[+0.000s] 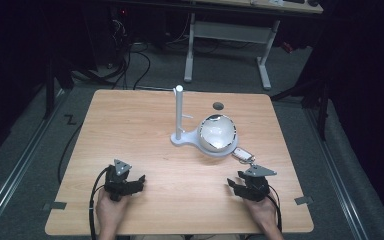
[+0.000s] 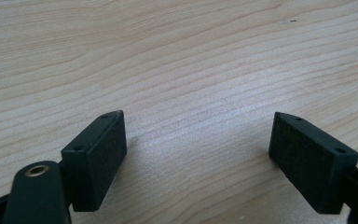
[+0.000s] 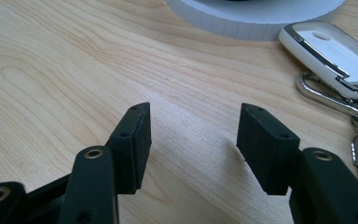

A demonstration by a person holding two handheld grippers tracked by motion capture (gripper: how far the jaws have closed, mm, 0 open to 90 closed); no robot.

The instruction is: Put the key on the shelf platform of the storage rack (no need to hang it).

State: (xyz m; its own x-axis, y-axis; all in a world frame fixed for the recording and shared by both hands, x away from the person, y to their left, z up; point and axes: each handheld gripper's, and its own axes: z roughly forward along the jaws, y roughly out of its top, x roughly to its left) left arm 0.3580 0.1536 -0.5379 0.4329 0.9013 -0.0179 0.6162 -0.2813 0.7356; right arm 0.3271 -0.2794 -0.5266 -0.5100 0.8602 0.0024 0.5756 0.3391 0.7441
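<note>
A white stand (image 1: 182, 140) with an upright post (image 1: 179, 111) and a round bowl (image 1: 217, 133) sits mid-table. A white key fob on a key ring (image 1: 243, 155) lies just right of the bowl's base. In the right gripper view the fob (image 3: 331, 52) and its metal ring (image 3: 326, 97) lie ahead and to the right of the jaws, with the stand's base rim (image 3: 256, 21) at the top. My right gripper (image 1: 234, 183) (image 3: 193, 135) is open over bare wood, nothing between its jaws. My left gripper (image 1: 139, 179) (image 2: 198, 140) rests open near the front left, jaws wide apart.
The wooden table (image 1: 130, 130) has a small dark hole (image 1: 218, 105) behind the bowl. Grey tape tabs mark its front corners (image 1: 54, 205). Beyond the far edge stand a desk frame (image 1: 227, 45) and cables on the floor.
</note>
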